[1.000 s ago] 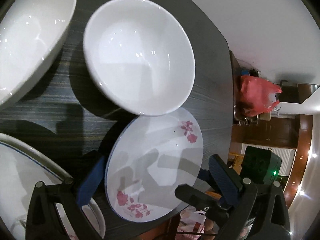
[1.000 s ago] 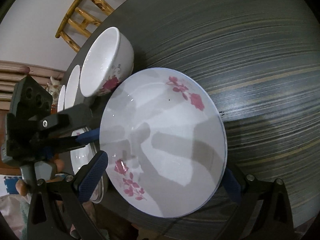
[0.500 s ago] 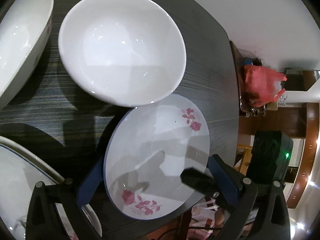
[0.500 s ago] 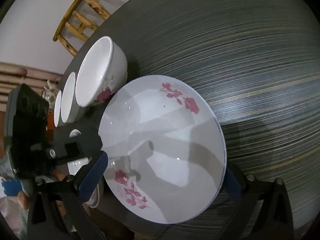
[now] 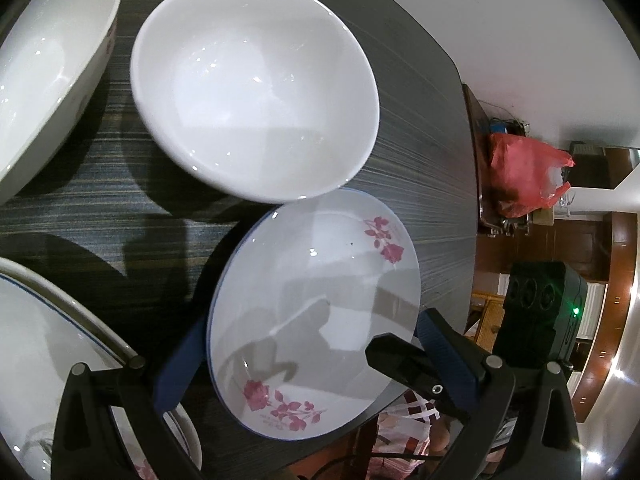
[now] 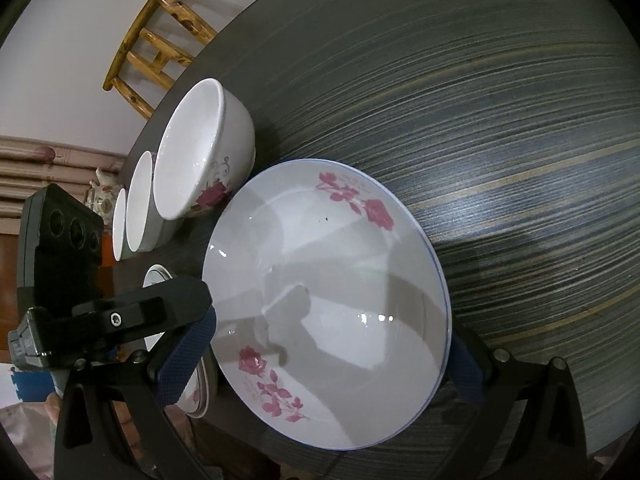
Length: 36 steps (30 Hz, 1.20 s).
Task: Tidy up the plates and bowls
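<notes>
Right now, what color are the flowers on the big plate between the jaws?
Pink-red roses on the white plate, with a thin blue rim line; right wrist view shows it best.

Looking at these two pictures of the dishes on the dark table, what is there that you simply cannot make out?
- Left wrist view: the big bowl at the top left is cut off by the picture edge.
- Left wrist view: the blue-rimmed plate is partly hidden by the gripper frame and the edge.
- Right wrist view: the far fingertip of the right gripper sits behind the flowered plate, so whether it grips is unclear.
- Right wrist view: the last bowl in the row shows only as a sliver.
</notes>
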### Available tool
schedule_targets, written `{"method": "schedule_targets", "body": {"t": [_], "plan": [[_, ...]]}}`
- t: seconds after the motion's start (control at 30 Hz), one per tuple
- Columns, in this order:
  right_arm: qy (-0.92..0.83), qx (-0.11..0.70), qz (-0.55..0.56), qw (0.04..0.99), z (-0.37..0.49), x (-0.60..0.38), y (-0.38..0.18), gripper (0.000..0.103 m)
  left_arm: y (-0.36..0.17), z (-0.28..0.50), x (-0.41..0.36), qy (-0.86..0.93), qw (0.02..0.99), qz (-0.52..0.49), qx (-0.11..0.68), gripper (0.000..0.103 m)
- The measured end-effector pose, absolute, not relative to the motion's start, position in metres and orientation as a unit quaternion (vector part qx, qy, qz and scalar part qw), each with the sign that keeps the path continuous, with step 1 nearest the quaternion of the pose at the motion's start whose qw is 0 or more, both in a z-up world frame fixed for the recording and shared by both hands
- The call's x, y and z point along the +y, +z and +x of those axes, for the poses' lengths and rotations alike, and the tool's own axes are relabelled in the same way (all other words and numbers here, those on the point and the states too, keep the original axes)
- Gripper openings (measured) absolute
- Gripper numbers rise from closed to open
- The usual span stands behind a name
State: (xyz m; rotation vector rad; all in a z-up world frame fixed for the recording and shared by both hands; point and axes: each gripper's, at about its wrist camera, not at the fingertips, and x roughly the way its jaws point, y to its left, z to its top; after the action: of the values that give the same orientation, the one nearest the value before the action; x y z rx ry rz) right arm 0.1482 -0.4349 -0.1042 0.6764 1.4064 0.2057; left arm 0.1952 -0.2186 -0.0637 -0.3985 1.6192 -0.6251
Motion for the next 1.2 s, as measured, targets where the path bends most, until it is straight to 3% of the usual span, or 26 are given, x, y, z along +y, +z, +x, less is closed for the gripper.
{"method": "schedule_targets", "body": {"t": [0.63,1.2], "plan": [[0.092,0.625,0.302,0.714,0.138,-0.426,-0.086,0.103,-0.046,0.192,-0.212,-0.282,0.641,-0.171,0.693,0.103],[0.114,0.618,0.267,0.73,0.134,-0.376,-0.041,0.103,-0.008,0.182,-0.15,-0.28,0.66,-0.204,0.666,0.103]]}}
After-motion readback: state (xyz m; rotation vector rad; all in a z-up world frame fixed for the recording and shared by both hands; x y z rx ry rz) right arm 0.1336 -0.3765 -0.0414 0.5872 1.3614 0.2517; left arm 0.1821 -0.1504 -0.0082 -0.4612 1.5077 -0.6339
